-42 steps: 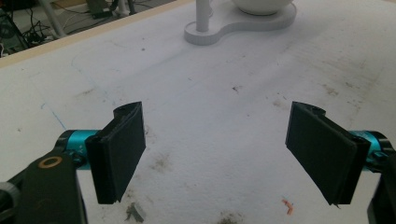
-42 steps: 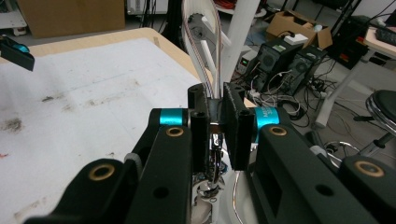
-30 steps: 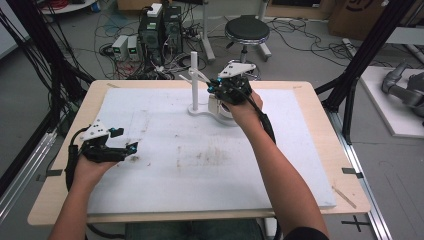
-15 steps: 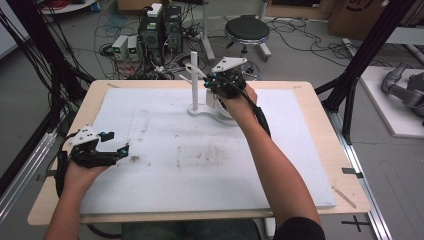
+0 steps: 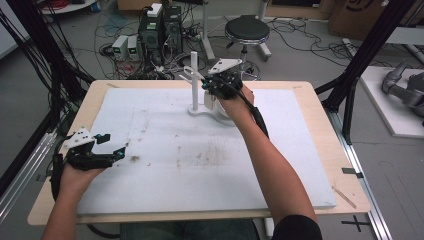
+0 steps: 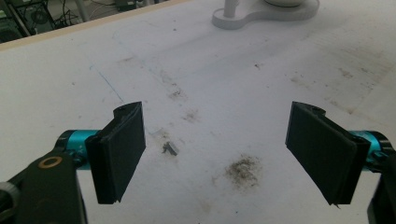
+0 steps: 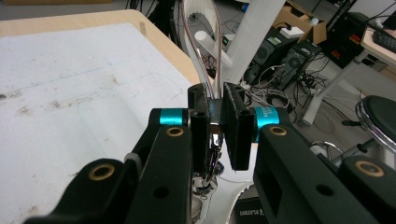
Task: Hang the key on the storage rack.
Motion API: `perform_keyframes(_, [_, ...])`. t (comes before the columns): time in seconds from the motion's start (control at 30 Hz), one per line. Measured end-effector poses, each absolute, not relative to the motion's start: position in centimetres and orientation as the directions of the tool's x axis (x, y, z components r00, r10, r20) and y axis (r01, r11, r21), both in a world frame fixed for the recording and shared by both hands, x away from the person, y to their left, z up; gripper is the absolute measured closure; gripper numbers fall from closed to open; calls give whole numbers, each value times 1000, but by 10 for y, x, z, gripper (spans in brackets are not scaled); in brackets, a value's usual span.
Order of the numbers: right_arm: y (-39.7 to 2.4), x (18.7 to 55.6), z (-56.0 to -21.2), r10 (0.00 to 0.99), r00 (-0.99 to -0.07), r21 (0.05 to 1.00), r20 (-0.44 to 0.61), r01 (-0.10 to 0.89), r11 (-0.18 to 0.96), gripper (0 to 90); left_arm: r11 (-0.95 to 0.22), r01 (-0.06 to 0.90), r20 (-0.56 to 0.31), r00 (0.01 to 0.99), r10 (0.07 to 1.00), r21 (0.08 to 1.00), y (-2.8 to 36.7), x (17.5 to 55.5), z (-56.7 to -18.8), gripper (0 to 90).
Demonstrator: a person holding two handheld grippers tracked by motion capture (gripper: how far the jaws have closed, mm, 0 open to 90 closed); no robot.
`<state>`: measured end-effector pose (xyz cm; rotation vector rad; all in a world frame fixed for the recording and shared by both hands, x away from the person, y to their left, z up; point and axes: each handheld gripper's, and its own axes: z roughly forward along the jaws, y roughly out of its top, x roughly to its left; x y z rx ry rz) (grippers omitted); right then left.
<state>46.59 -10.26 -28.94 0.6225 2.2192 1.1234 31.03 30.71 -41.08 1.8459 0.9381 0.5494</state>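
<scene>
1. The thing in play is a thin wire loop (image 7: 218, 56), upper middle of the right gripper view and rising from the jaws. Shiny metal hangs under them, too blurred to name.
2. Your right gripper (image 7: 215, 100) is clamped on the loop's lower end, jaws nearly together.
3. I judge it light, springy and slick. Hold it low where both strands meet, and don't squeeze hard or the wire will bend.
4. The loop sits at the stand's side peg (image 7: 210, 42), beside the white post (image 5: 194, 80) at top centre of the high view. Can't tell if it's hooked over the peg.
5. The stand's base (image 5: 200, 110) rests on the white sheet (image 5: 200, 165). The stand looks tippy if you tug sideways.
6. Your left gripper (image 6: 229, 154) is at lower left of the high view, jaws wide apart and holding nothing, over stained sheet.
</scene>
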Motion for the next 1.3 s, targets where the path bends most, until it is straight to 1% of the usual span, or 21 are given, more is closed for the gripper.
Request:
perform_keyframes(0.87, [-103,476,-307,642,-709,784,-291,208,585,817,-240,372,-35,600,800,897,309,310,-412,200])
perform_keyframes(1.0, [-104,475,-307,650,-706,796,-281,207,569,738,-242,373,-34,600,800,896,309,310,-412,199])
perform_keyframes(1.3, [-109,471,-302,660,-699,810,-275,201,550,690,-248,373,-31,604,796,894,308,311,-412,200])
